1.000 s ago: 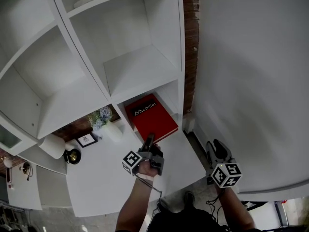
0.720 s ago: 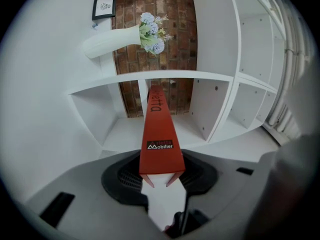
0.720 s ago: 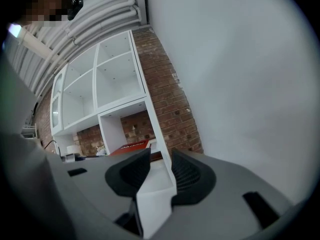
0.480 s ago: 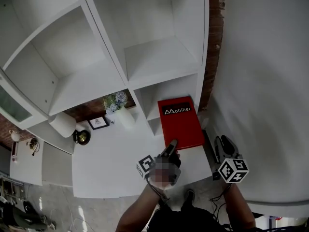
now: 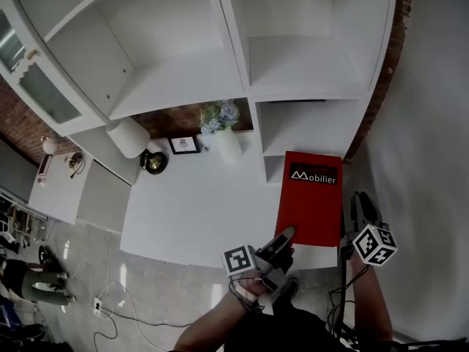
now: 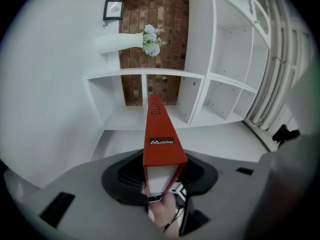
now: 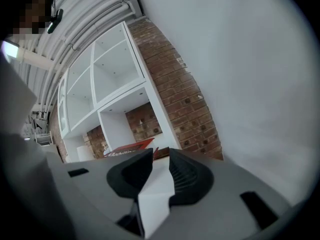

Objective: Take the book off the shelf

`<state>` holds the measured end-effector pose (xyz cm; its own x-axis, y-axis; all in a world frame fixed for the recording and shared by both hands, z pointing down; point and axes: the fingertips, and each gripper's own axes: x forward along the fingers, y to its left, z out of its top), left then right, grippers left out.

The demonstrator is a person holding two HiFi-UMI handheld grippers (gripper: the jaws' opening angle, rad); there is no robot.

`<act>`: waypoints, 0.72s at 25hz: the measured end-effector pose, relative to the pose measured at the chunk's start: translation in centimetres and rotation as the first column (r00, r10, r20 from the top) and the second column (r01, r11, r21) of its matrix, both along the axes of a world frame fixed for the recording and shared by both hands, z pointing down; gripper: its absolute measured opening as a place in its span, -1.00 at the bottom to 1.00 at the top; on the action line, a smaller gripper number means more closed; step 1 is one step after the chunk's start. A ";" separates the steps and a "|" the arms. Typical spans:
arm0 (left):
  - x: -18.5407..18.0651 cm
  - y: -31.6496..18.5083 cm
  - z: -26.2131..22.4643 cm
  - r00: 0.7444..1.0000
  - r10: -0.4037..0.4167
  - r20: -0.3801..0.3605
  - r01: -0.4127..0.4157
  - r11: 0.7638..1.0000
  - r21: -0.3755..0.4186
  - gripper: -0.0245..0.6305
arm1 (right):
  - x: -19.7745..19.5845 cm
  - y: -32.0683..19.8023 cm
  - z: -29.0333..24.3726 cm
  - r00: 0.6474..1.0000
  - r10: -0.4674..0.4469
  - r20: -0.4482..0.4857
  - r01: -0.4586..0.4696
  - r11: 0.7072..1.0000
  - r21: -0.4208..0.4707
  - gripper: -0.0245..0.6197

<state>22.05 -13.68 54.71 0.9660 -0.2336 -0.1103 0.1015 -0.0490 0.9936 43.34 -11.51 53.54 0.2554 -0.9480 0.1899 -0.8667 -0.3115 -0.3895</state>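
The red book point(image 5: 311, 196) with white "Mobilier" lettering lies flat over the white counter point(image 5: 198, 211), its far end near the low cubby point(image 5: 300, 127) of the white shelf. My left gripper point(image 5: 282, 237) is shut on the book's near edge. In the left gripper view the book point(image 6: 159, 134) runs away from me between the black pads point(image 6: 122, 176), spine up. My right gripper point(image 5: 363, 210) hovers just right of the book, apart from it. Its jaws are closing, with a narrow gap and nothing between them point(image 7: 161, 156).
A white vase of flowers point(image 5: 223, 134), a small framed picture point(image 5: 184, 144), a dark round ornament point(image 5: 154, 162) and a white lamp shade point(image 5: 128, 136) stand at the counter's back. Brick wall point(image 5: 385, 86) borders the shelf's right side. Cables lie on the floor point(image 5: 110, 306).
The book has come out of the low cubby toward me in the left gripper and now lies over the counter. The right gripper stayed beside its right edge.
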 end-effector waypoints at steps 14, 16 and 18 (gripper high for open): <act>-10.2 -1.2 0.6 0.993 -0.106 -0.052 0.107 0.994 0.018 -0.41 | -5.6 -8.1 0.1 0.994 -0.100 0.040 0.099 0.995 0.013 -0.67; -12.0 -1.8 0.7 0.991 -0.123 -0.049 0.124 0.992 0.026 -0.41 | -7.3 -9.3 -0.3 0.992 -0.124 0.033 0.124 0.992 0.014 -0.68; -13.7 -2.5 1.0 0.989 -0.139 -0.043 0.140 0.990 0.031 -0.41 | -9.0 -10.5 -0.7 0.989 -0.141 0.031 0.141 0.990 0.016 -0.68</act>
<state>8.37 -16.19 55.69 0.9188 -0.3613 -0.1592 0.1321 -0.0988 0.9863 34.37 -22.02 52.84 0.1129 -0.9766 0.1828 -0.8888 -0.1815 -0.4209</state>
